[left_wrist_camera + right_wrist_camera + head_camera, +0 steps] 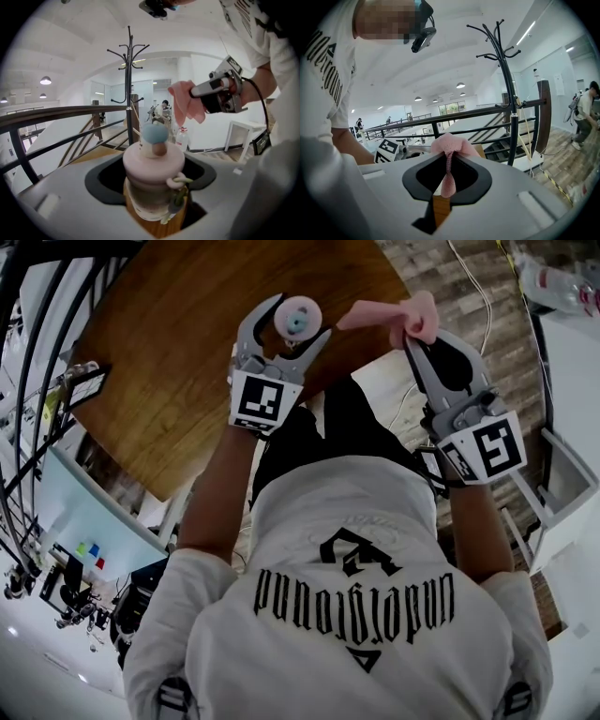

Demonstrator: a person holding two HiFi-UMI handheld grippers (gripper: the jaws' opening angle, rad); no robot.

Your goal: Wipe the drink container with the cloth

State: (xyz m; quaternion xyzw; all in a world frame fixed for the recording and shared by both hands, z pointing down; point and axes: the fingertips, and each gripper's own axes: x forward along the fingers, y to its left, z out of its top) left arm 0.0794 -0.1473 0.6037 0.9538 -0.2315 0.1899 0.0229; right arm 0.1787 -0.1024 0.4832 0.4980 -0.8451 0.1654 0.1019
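The drink container [300, 317] has a pink lid and a blue knob; a pink loop hangs at the side of its clear body [152, 173]. My left gripper [301, 315] is shut on it, one jaw on each side, over the round wooden table [178, 362]. Whether its base rests on the table is hidden. My right gripper [412, 334] is shut on a pink cloth [398, 315], held just right of the container and apart from it. In the right gripper view the cloth [449, 147] bunches above the jaws and hangs down between them.
A white table [577, 371] stands at the right with a plastic bottle [553, 282] on it. A cable [473, 292] lies on the wooden floor. A black coat rack [129, 70] and a railing [56, 117] stand beyond the table. A person [583, 115] is far off.
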